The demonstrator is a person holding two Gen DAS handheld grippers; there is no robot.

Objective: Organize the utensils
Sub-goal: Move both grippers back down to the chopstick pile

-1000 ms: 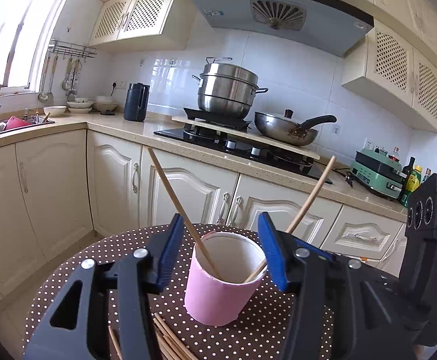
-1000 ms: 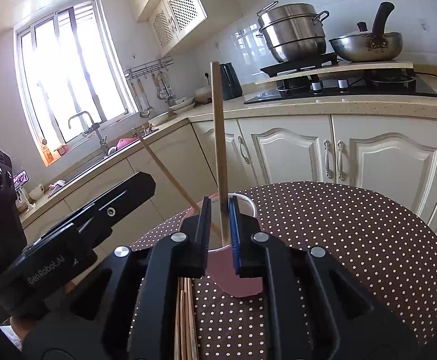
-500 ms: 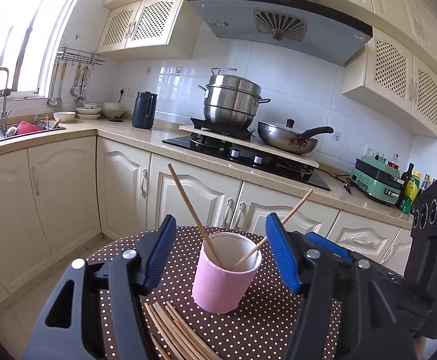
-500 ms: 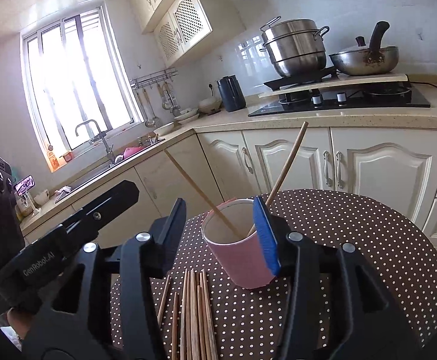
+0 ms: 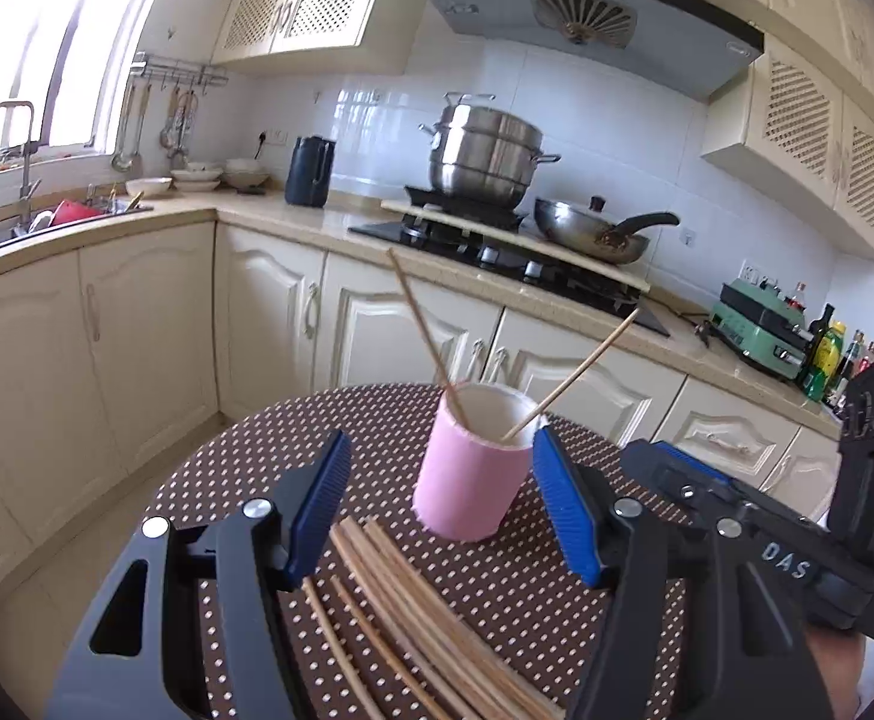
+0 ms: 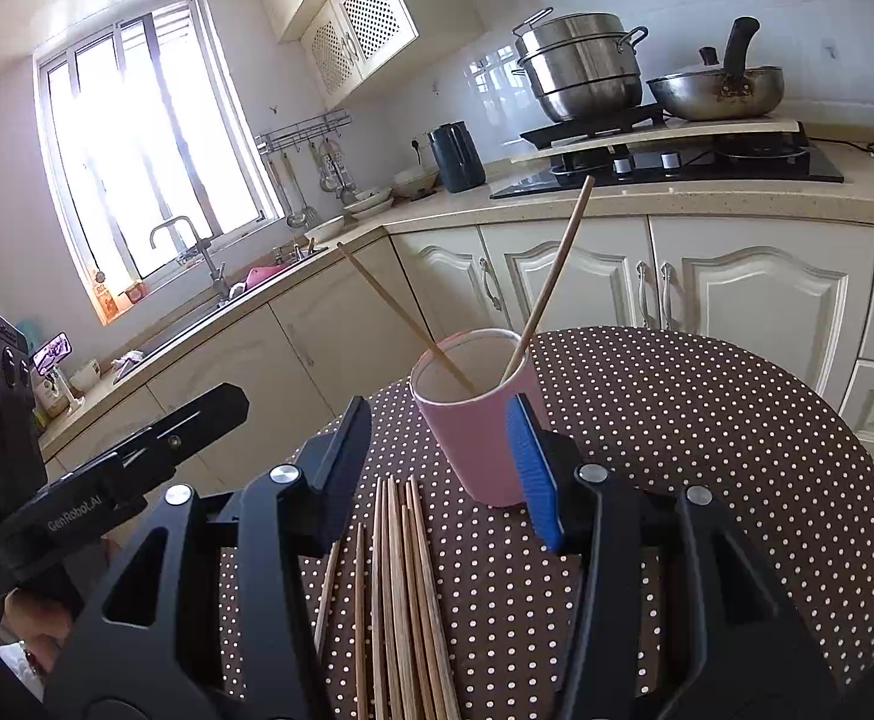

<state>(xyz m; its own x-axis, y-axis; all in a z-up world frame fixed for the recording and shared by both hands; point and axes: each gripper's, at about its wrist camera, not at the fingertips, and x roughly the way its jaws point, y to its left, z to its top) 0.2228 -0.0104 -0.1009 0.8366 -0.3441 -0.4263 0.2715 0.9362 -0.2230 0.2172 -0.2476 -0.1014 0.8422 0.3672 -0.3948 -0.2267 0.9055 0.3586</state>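
Observation:
A pink cup stands upright on the brown polka-dot table. Two wooden chopsticks lean in it, one to the left and one to the right. A loose bundle of chopsticks lies on the cloth in front of the cup. My left gripper is open, with the cup just beyond its blue pads and nothing held. My right gripper is open too, above the bundle, and its blue pad overlaps the cup in the picture. I cannot tell whether that pad touches the cup.
The right gripper's body sits at the right of the left wrist view. One finger of the left gripper shows at the left of the right wrist view. Behind the round table run cream cabinets, a counter with a stove, pots and a sink.
The right gripper opened and let go of an upright chopstick, which now leans in the cup. Both grippers drew back from the cup, so more of the bundle shows.

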